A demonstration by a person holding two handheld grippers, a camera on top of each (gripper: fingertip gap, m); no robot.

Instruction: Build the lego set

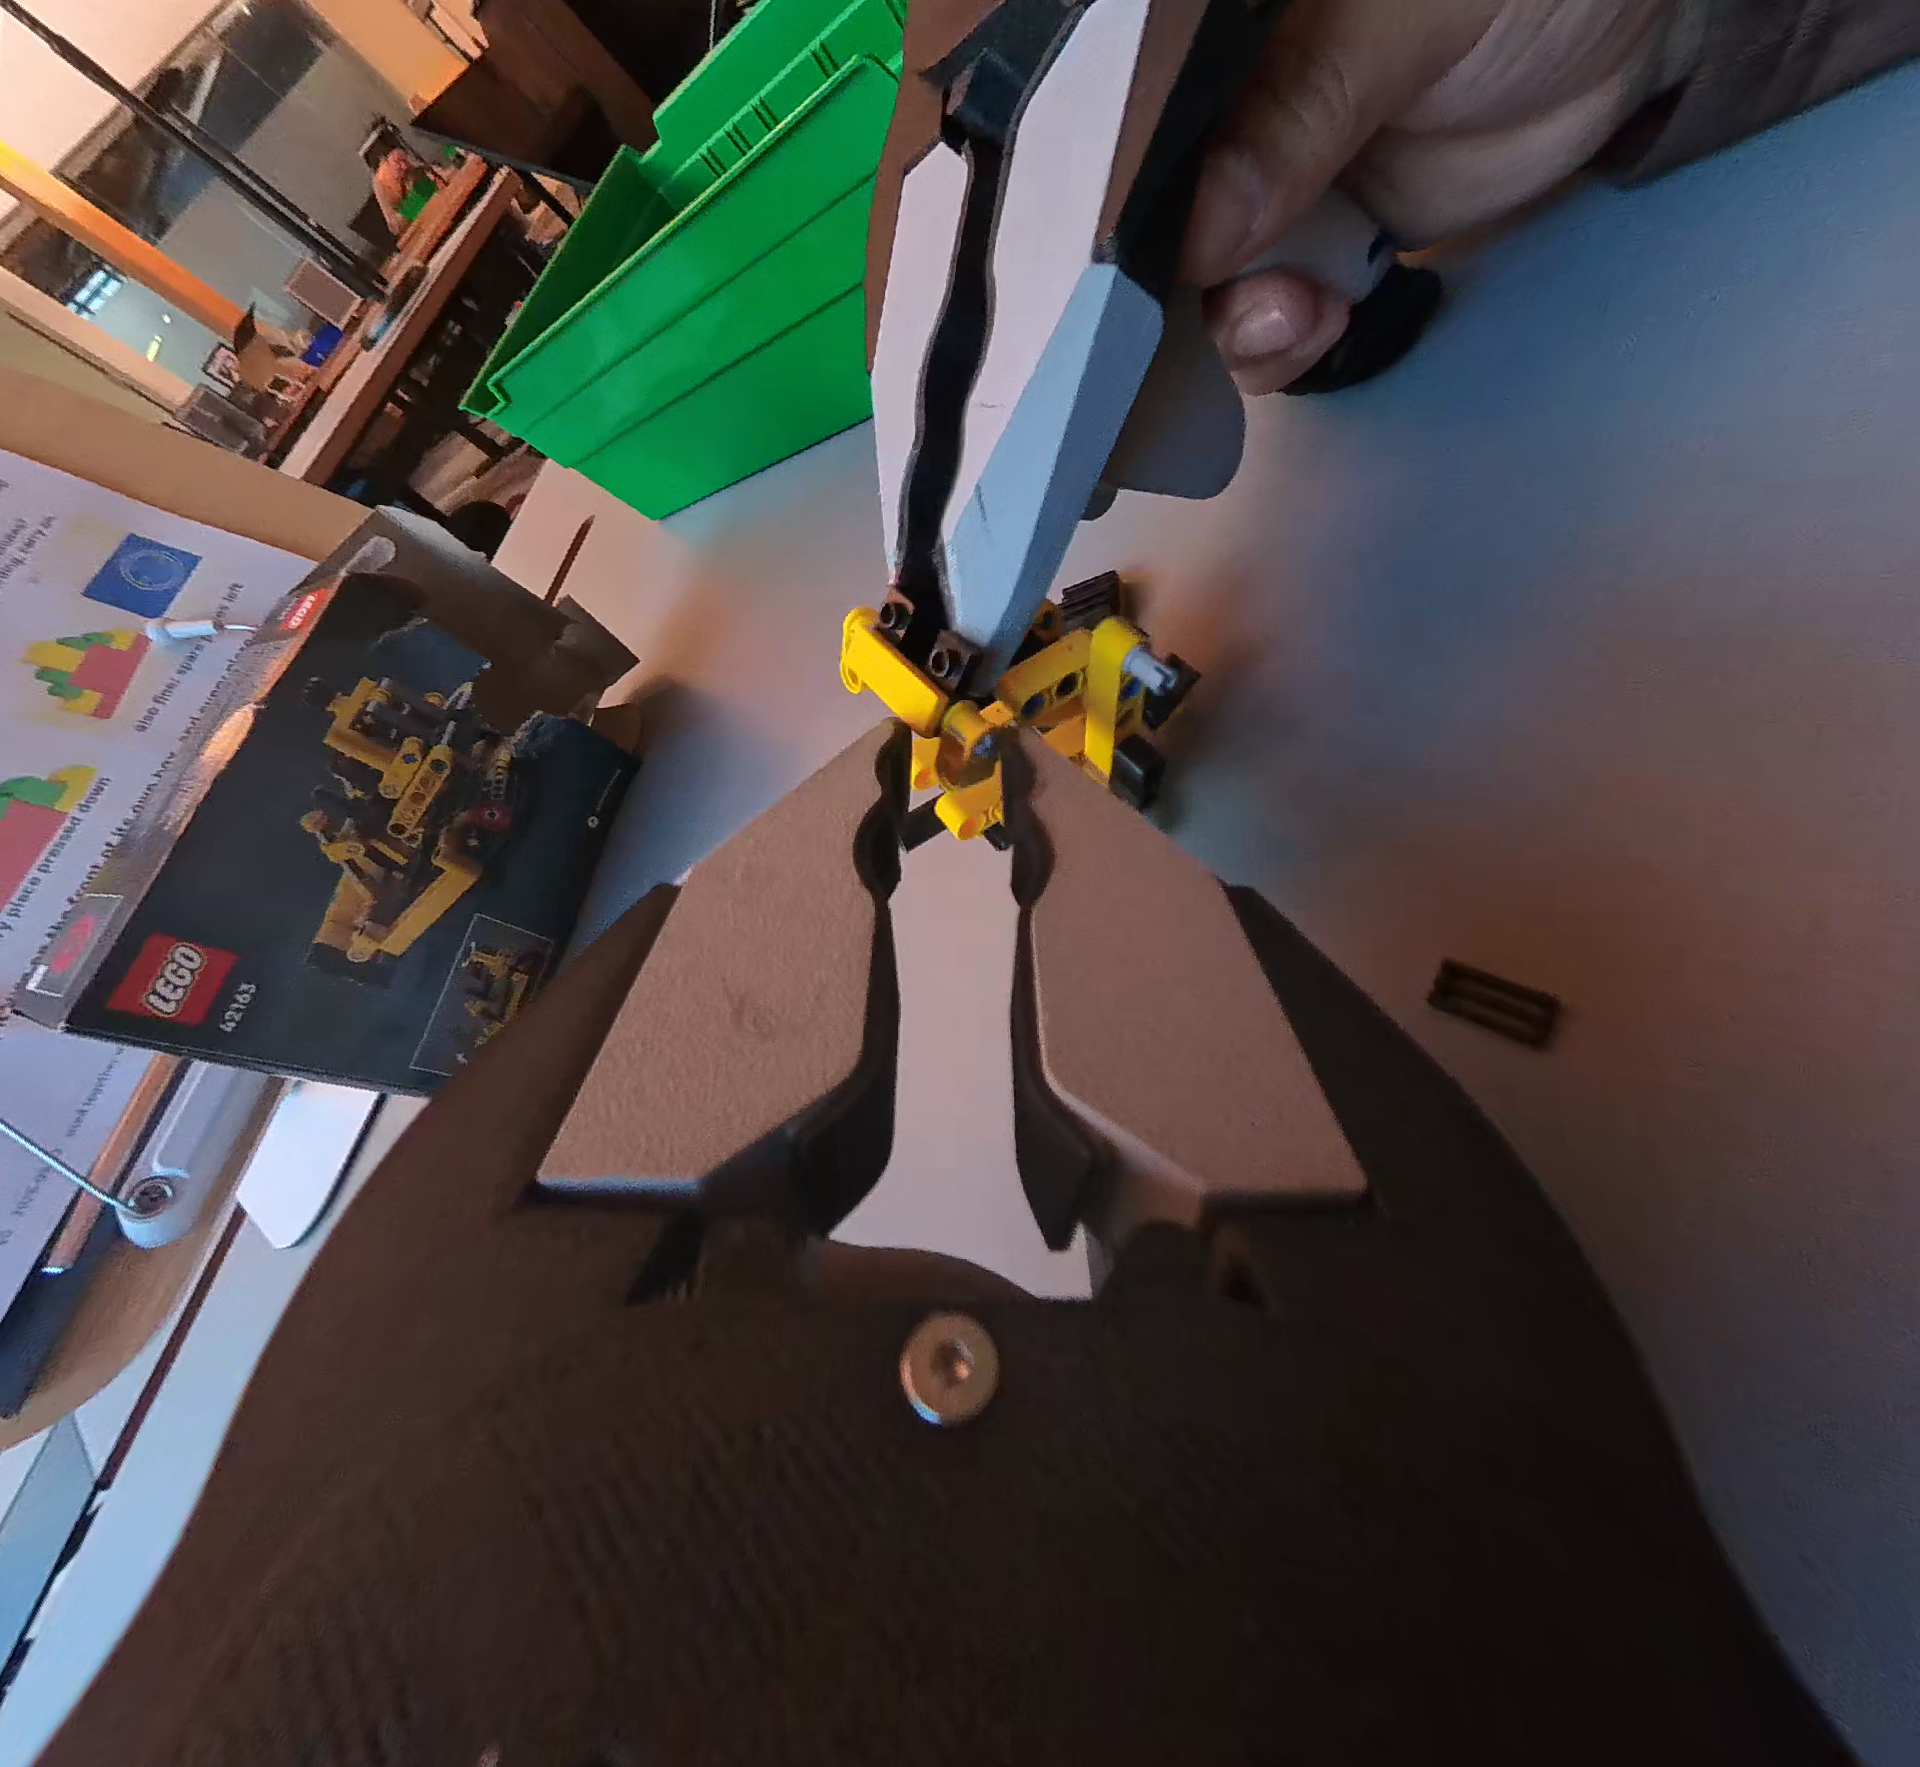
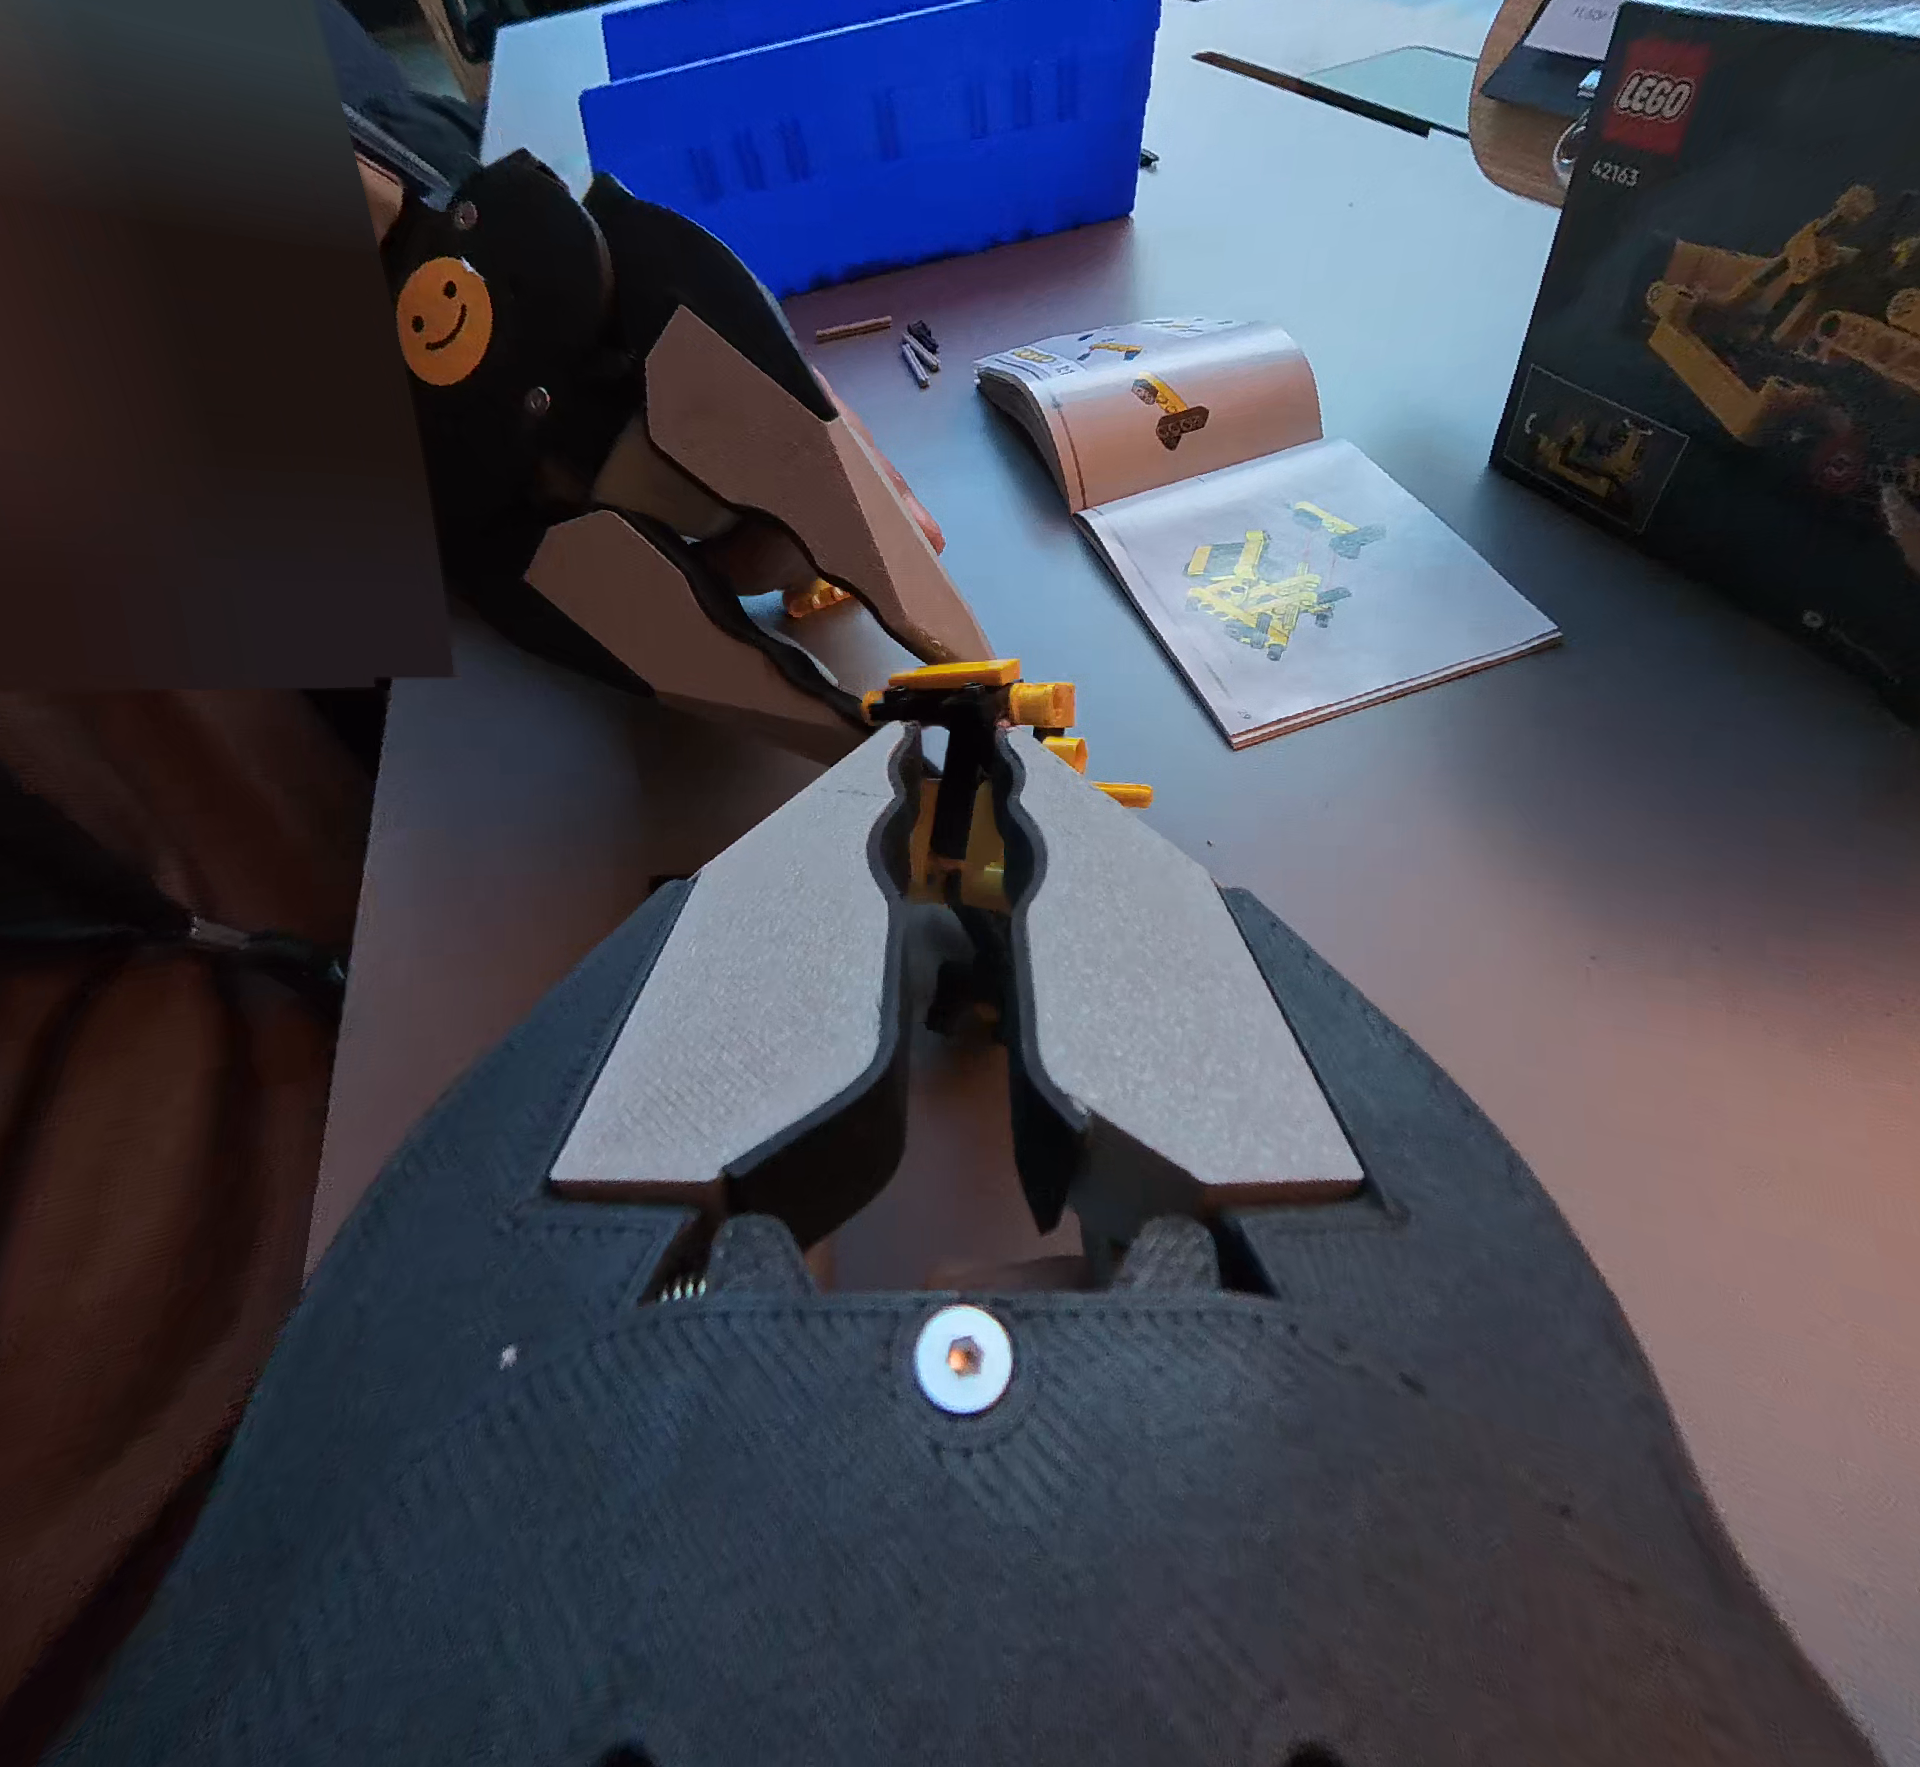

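A small yellow and black lego assembly (image 1: 1049,689) is held just above the grey table between both grippers. My left gripper (image 1: 956,751) is shut on its near yellow end. My right gripper (image 1: 935,621) comes in from the top, shut on the black studded part. In the right wrist view the assembly (image 2: 1039,701) sits between my right gripper's (image 2: 961,741) fingertips, with a black beam running down between the jaws. The left gripper (image 2: 883,704), which bears a smiley sticker, meets the assembly from the left.
Green bins (image 1: 707,294) and a blue bin (image 2: 873,117) stand at the back. The lego box (image 2: 1745,346) is at the right and the open instruction booklet (image 2: 1278,554) lies beside it. Loose pins (image 2: 920,351) and a small black part (image 1: 1493,1002) lie on the table.
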